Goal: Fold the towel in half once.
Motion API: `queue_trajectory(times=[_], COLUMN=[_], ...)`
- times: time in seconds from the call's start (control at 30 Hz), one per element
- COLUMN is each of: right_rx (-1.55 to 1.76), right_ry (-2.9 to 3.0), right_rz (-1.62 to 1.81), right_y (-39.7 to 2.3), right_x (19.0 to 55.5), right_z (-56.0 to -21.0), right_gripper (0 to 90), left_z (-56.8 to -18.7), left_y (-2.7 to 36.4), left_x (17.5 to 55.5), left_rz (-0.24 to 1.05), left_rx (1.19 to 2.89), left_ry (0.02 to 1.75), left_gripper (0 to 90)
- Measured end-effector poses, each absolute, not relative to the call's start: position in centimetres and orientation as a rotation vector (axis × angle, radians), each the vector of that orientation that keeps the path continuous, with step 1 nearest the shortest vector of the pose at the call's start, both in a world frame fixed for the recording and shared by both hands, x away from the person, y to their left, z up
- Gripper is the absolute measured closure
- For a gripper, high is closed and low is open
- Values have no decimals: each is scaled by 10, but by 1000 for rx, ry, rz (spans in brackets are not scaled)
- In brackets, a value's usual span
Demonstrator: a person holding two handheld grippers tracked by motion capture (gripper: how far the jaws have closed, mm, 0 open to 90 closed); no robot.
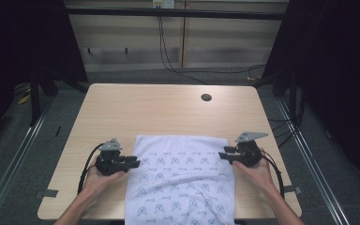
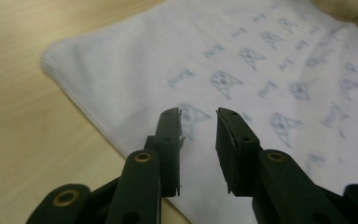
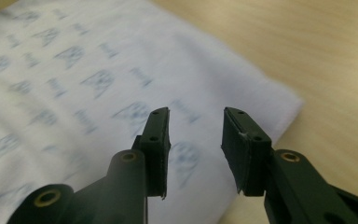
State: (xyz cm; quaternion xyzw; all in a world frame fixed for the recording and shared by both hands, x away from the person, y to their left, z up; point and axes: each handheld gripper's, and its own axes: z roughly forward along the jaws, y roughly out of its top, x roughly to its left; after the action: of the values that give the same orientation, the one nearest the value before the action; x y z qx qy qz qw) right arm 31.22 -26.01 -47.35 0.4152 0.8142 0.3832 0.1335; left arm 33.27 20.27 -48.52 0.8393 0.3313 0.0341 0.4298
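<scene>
A white cloth (image 1: 180, 180) printed with small blue motifs lay flat on the near half of the table (image 1: 159, 110), its near end hanging over the table's front edge. The left gripper (image 1: 133, 162) was held at the cloth's left edge, the right gripper (image 1: 225, 155) at its right edge, both near the far corners and pointing inward. In the left gripper view, the jaws stood apart above the cloth (image 2: 261, 60) with nothing between them. In the right gripper view, the jaws were likewise spread over the cloth (image 3: 74, 84), holding nothing. A dark round hole (image 1: 206, 97) marked the table's far side.
</scene>
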Motion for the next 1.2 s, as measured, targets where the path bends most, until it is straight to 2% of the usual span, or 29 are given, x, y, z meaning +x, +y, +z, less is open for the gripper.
queue_trajectory(times=[0.17, 0.33, 0.37, 0.4, 0.43, 0.53, 0.7, 0.73, 0.77, 0.8, 0.93, 1.07, 1.2], right_rx=[1295, 1319, 1332, 1339, 1352, 1322, 1275, 1262, 1262, 1261, 1255, 1272, 1276], right_ry=[2281, 2268, 2273, 2297, 2309, 2336, 2344, 2349, 2349, 2349, 2377, 2385, 2387], right_rz=[1100, 1104, 1104, 1078, 1051, 1030, 1006, 1001, 1001, 1015, 1029, 1047, 1050], right_y=[-268, -271, -271, -268, -267, -264, -258, -256, -256, -254, -252, -253, -253], right_x=[355, 370, 372, 375, 376, 375, 371, 372, 372, 372, 371, 370, 367], right_z=[-480, -484, -486, -494, -497, -504, -504, -504, -504, -504, -504, -504, -504], right_gripper=[621, 613, 598, 577, 571, 542, 546, 616, 616, 700, 831, 853, 854], left_z=[-487, -492, -493, -492, -491, -490, -489, -491, -491, -496, -499, -504, -504], left_y=[201, 202, 203, 204, 204, 208, 212, 212, 212, 211, 205, 197, 198], left_x=[358, 373, 375, 380, 381, 385, 390, 394, 394, 397, 395, 395, 396], left_rz=[93, 95, 107, 133, 148, 169, 180, 174, 174, 186, 173, 216, 222], left_rx=[2059, 2065, 2058, 2054, 2049, 2058, 2032, 2032, 2032, 2039, 2043, 2105, 2094], left_ry=[855, 877, 885, 917, 922, 960, 991, 1004, 1004, 1018, 1023, 1009, 1010], left_gripper=[701, 680, 664, 571, 543, 503, 463, 457, 454, 453, 426, 435, 406])
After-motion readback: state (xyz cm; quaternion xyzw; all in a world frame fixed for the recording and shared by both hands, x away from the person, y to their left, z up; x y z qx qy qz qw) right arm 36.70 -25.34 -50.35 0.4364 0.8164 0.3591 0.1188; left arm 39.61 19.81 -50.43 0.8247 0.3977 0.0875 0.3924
